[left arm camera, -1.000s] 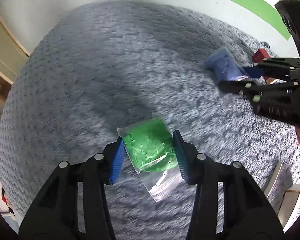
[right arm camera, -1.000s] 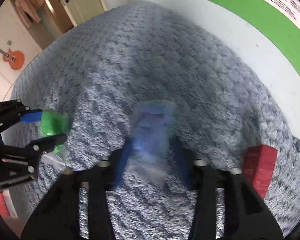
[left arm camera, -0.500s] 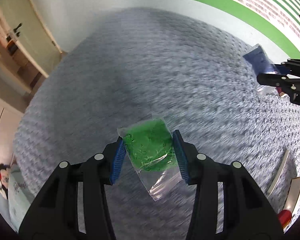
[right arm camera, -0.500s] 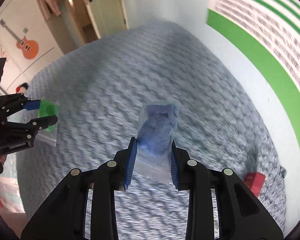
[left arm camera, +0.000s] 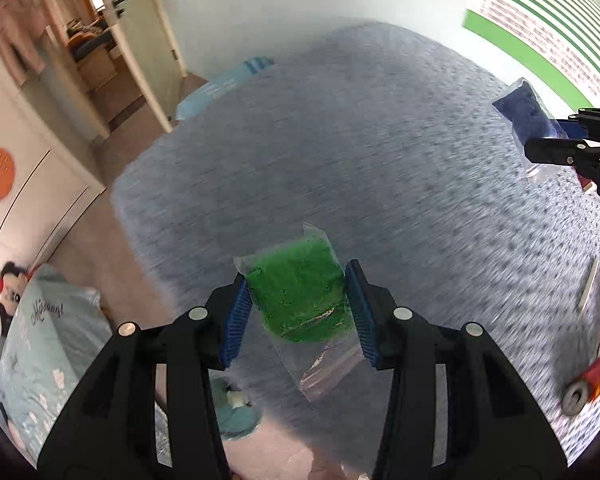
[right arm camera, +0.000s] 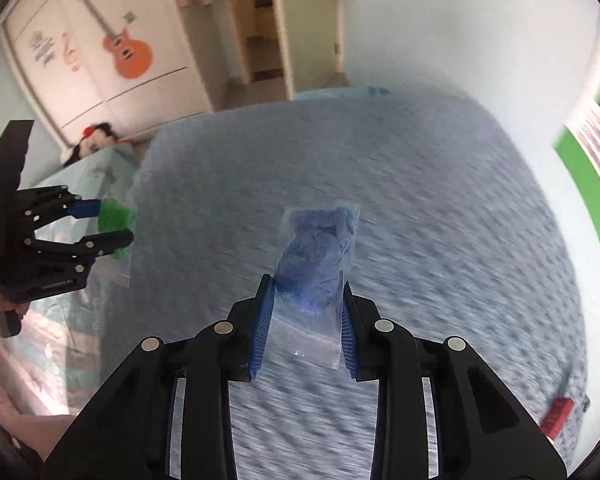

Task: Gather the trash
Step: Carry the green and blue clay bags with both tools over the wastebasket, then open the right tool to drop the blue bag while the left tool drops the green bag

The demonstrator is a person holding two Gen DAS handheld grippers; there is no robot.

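Tongs on the left [left arm camera: 296, 300] clamp a clear bag of green stuff [left arm camera: 298, 296], held in the air above the grey bed [left arm camera: 340, 140] near its left edge. Farther right over the same bed, the right tongs [right arm camera: 305, 312] grip a clear bag of blue stuff [right arm camera: 314, 268]; a red can [left arm camera: 588, 380] lies on the bed at its right side.

A red can [left arm camera: 588, 384] lies on the blanket [left arm camera: 380, 152] at the right; a box [right arm camera: 556, 416] lies near the wall; the doorway [right arm camera: 268, 28] stands behind.
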